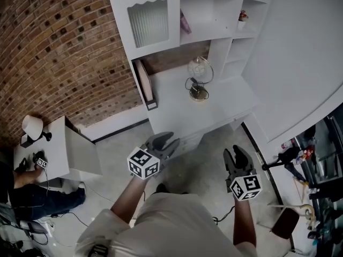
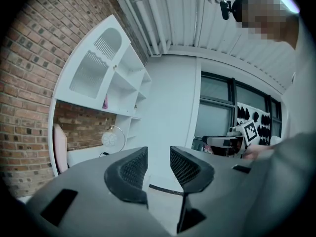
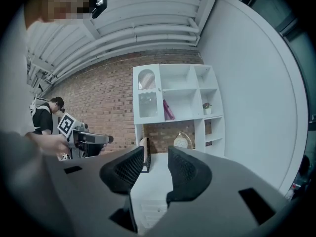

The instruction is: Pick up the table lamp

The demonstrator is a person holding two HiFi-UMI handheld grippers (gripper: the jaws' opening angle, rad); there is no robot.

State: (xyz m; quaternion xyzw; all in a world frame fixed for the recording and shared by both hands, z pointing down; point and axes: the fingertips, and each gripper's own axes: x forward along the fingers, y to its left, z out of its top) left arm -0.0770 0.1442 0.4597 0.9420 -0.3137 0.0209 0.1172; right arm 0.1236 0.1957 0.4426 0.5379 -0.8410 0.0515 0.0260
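The table lamp [image 1: 198, 76], a pale globe in a thin metal arc on a round base, stands on the white desk [image 1: 177, 108] under the shelves. It also shows small and far off in the left gripper view [image 2: 112, 138] and in the right gripper view [image 3: 182, 141]. My left gripper [image 1: 167, 142] and my right gripper [image 1: 238, 157] hover over the floor in front of the desk, well short of the lamp. Both point toward the desk. The left gripper [image 2: 159, 164] and the right gripper [image 3: 155, 167] are open, with nothing between the jaws.
A file holder [image 1: 146, 84] stands at the desk's left end, and a white shelf unit [image 1: 161, 15] rises above it. At the left, a low white table [image 1: 53, 149] carries a second small lamp with a white shade [image 1: 32, 126]; a person [image 1: 37, 197] sits beside it. Stands and clutter [image 1: 300, 159] fill the right.
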